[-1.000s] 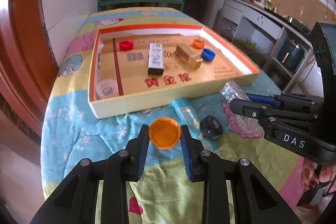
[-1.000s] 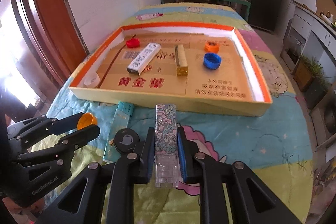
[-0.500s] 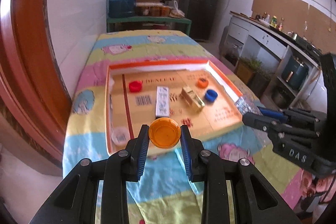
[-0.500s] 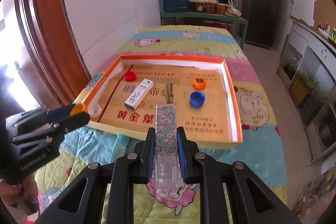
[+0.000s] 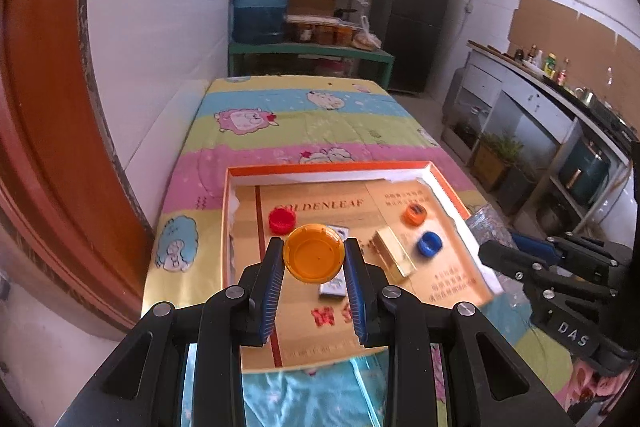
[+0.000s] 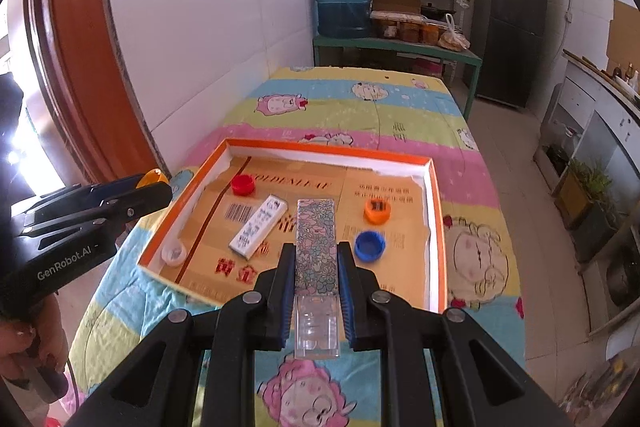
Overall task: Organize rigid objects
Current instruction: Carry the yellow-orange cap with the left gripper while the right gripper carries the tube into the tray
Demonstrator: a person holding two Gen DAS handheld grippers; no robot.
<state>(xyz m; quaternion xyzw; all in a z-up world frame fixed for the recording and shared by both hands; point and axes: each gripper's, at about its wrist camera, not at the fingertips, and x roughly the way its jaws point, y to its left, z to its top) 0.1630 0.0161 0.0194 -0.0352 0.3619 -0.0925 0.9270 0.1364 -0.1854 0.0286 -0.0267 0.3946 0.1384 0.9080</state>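
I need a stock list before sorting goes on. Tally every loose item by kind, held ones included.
Bottle caps: 5 (orange, held; red; orange; blue; white)
Boxes: 3 (floral, held; white; gold)
Total: 8

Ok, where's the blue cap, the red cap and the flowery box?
blue cap (image 6: 370, 246), right wrist view, its open middle.
red cap (image 6: 243, 184), right wrist view, its top.
flowery box (image 6: 316, 239), right wrist view, its patterned face.

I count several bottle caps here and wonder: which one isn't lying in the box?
The big orange cap. It is pinched in the left tool above the box, while the red, blue and small orange caps lie inside.
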